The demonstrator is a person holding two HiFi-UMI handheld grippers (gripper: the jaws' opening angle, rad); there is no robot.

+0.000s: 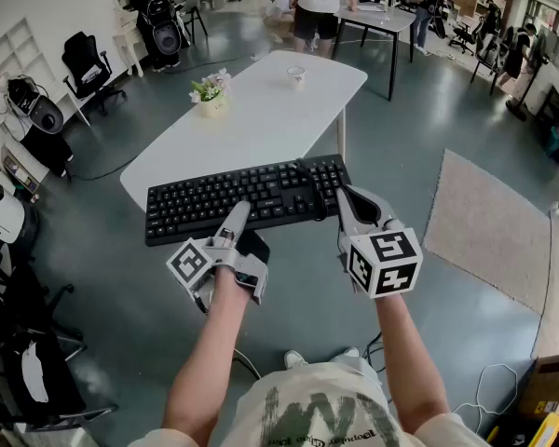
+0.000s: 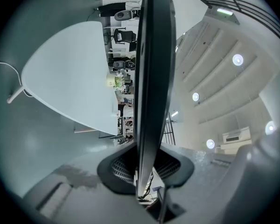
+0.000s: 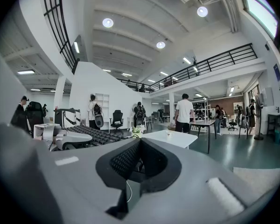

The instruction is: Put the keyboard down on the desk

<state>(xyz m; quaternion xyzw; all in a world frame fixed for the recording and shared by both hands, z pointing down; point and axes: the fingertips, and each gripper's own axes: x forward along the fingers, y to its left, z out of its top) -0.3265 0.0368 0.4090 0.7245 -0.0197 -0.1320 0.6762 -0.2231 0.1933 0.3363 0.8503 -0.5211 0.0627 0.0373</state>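
Observation:
A black keyboard (image 1: 247,196) hangs level in the air, just short of the near end of the white desk (image 1: 261,119). My left gripper (image 1: 235,216) is shut on the middle of its near edge. In the left gripper view the keyboard (image 2: 154,69) stands edge-on between the pads (image 2: 123,169), and the left gripper (image 2: 142,174) pinches it. My right gripper (image 1: 347,199) sits at the keyboard's right end, jaws together with nothing between them. In the right gripper view the keyboard (image 3: 95,134) lies to the left of the right gripper (image 3: 139,164).
A small potted plant (image 1: 211,92) and a white cup (image 1: 297,75) stand on the desk's far half. Office chairs (image 1: 86,67) and shelves line the left wall. A pale rug (image 1: 489,226) lies on the floor to the right. People stand at tables (image 1: 377,15) farther back.

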